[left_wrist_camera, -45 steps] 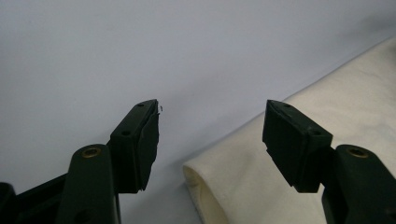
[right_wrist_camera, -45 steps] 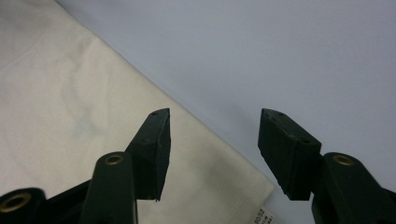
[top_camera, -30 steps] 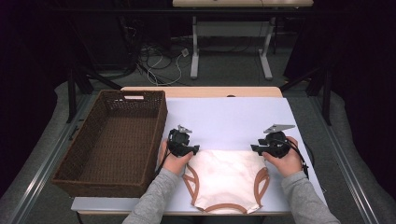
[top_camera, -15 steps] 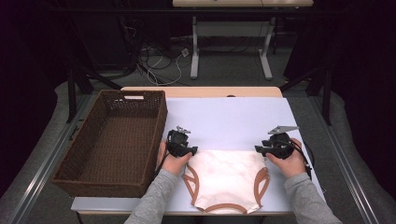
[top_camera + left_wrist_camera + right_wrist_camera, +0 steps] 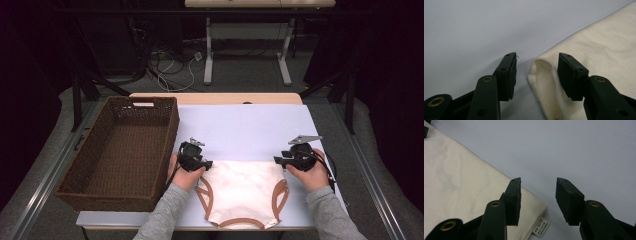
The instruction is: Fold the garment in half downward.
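so the cream garment (image 5: 243, 192) with the brown trim is lying flat at the near edge of the worktop (image 5: 250, 125), its straight top hem running 9 to 3 in the high view, trimmed openings pointing back at 6 toward the person. Each top corner has its own set of tongs parked on it: left tongs (image 5: 196, 161) at the 9 o'clock corner, right tongs (image 5: 287, 159) at the 3 o'clock one, neither hand really nearer. Left gripper view shows the folded corner (image 5: 541, 80) sitting in the gap, pads not pressing it, so open. Right ones are open too, corner and its little tag (image 5: 540, 229) down at about 7. Wicker basket (image 5: 120, 150) sits off at 9
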### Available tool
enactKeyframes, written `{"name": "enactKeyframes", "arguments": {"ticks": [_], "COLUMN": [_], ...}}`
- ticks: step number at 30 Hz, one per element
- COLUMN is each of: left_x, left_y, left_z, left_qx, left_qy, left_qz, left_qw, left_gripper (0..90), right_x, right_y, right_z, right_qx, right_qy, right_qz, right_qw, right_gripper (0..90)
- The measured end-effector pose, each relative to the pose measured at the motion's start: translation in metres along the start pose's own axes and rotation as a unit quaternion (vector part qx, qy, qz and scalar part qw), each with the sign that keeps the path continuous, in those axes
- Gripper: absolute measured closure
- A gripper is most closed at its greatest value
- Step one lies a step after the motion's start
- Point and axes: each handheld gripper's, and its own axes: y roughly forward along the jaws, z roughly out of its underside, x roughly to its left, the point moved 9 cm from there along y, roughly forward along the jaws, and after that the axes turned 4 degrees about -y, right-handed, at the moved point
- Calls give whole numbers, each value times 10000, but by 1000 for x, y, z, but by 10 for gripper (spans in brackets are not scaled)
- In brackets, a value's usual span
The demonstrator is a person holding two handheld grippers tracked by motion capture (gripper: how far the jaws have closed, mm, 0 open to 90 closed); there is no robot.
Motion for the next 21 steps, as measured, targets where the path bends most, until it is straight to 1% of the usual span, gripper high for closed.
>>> {"name": "enactKeyframes", "arguments": {"ticks": [1, 2, 3, 5, 6, 7, 10, 12, 13, 14, 17, 19, 20, 21], "left_x": [0, -2, -2, -4, -5, -6, -8, -8, -8, -7, -5, -5, -5, -5], "left_y": [0, 0, 0, 1, 1, 1, 0, 0, 0, 1, 0, 0, 1, 1], "left_z": [0, 1, 1, 2, 2, 2, 3, 3, 3, 2, 2, 2, 2, 2], "left_qx": [0, 4, 4, -8, 12, -19, 24, 40, 40, 41, 73, 68, 26, -1], "left_qy": [0, 52, 52, 170, 178, 194, 206, 169, 169, 104, 31, -74, -139, -141], "left_qz": [0, -57, -57, -193, -197, -198, -146, -73, -73, 22, 130, 199, 211, 228], "left_qw": [10000, 10000, 10000, 9997, 9996, 9996, 9997, 9998, 9998, 9999, 9999, 9998, 9997, 9996], "left_gripper": [511, 542, 547, 572, 581, 596, 666, 716, 747, 777, 830, 849, 855, 860], "right_x": [0, -1, 1, 1, 1, 1, 1, 1, 1, 1, 0, -1, -1, -1], "right_y": [0, 0, 1, 1, 2, 2, 3, 4, 4, 6, 8, 10, 12, 14], "right_z": [0, 1, 1, 2, 2, 2, 4, 6, 6, 8, 11, 16, 19, 22], "right_qx": [0, 23, 12, 46, 45, 61, 108, 157, 157, 208, 264, 353, 443, 504], "right_qy": [0, -33, 6, -17, -56, -70, -94, -117, -117, -98, -84, -29, -21, -26], "right_qz": [0, 30, -8, 26, 20, 33, 58, 70, 70, 45, 26, -8, -73, -94], "right_qw": [10000, 10000, 10000, 10000, 10000, 10000, 9999, 9998, 9998, 9997, 9996, 9994, 9990, 9987], "right_gripper": [555, 555, 555, 555, 555, 555, 555, 553, 553, 549, 546, 543, 543, 546]}}
